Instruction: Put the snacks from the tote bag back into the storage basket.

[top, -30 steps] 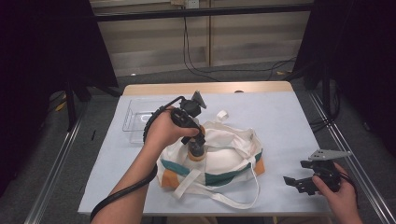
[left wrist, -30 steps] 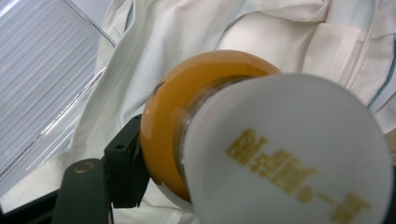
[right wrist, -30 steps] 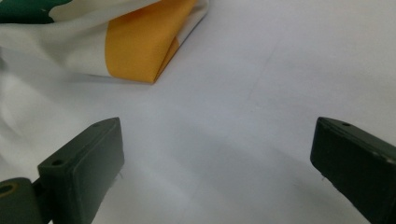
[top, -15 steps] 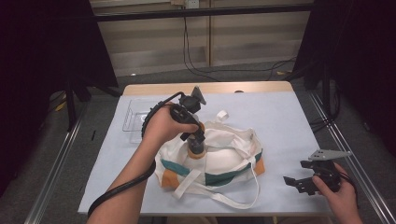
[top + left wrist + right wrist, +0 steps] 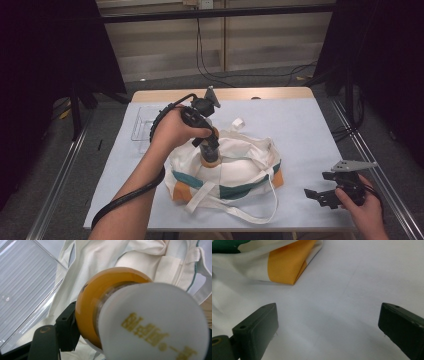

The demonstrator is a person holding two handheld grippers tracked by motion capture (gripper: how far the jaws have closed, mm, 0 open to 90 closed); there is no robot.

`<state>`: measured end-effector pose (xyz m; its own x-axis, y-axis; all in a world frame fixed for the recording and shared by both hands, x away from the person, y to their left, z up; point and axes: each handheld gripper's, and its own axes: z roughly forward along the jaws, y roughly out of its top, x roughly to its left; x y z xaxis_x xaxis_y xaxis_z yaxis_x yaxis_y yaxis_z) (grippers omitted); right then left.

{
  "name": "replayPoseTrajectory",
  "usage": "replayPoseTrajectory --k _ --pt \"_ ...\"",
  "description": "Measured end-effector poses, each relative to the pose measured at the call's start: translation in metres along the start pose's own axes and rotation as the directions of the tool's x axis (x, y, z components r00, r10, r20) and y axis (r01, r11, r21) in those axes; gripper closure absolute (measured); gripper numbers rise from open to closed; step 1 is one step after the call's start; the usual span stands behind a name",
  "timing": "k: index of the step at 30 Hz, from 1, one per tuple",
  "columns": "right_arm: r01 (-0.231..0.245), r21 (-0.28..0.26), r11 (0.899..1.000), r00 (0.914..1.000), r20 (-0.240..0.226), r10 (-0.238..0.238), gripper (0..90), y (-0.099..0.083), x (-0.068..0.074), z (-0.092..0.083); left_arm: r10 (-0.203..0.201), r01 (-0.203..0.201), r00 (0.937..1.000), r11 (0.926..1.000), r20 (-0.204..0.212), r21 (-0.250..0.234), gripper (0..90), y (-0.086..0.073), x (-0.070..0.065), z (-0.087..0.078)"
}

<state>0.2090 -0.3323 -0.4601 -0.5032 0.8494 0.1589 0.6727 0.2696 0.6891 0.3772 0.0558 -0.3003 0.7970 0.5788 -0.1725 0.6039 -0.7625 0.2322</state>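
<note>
1. Right hand-held gripper (image 5: 334, 191), nearest to where I stand, rests at the near right edge of the counter (image 5: 310, 130) with its jaws spread wide and nothing between them; it sits well apart from the bag, so if the cloth shifts it is too far off to steady it
2. Looking along that idle tool, the orange corner of the tote bag (image 5: 287, 262) lies loose on the blue cover, not pinned by anything; a push from above could slide the whole bag across the smooth surface
3. Left hand-held gripper (image 5: 209, 150) is clamped on a small bottle of orange liquid (image 5: 100, 302) with a white cap (image 5: 155, 322), held upright just over the middle of the bag (image 5: 235, 170)
4. My worry is the mouth of the bag: the cream cloth looks slack and half folded, so the bottle could land on top of the fabric and roll off instead of dropping inside
5. The grip sits low on a round, slick body; a tilt of the wrist might let it twist out
6. Farther back, the clear plastic tray (image 5: 142, 127) sits near the left forearm, and the trailing cable (image 5: 125, 200) could snag or nudge it
</note>
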Motion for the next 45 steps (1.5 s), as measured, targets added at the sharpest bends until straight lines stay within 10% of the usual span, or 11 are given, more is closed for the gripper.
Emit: replayPoseTrajectory --k 45 --pt "-0.001 -0.001 1.000 0.9999 -0.012 0.001 2.8 0.001 0.001 0.001 -0.006 0.006 1.0000 1.0000 -0.002 0.006 29.9 0.018 0.008 -0.029"
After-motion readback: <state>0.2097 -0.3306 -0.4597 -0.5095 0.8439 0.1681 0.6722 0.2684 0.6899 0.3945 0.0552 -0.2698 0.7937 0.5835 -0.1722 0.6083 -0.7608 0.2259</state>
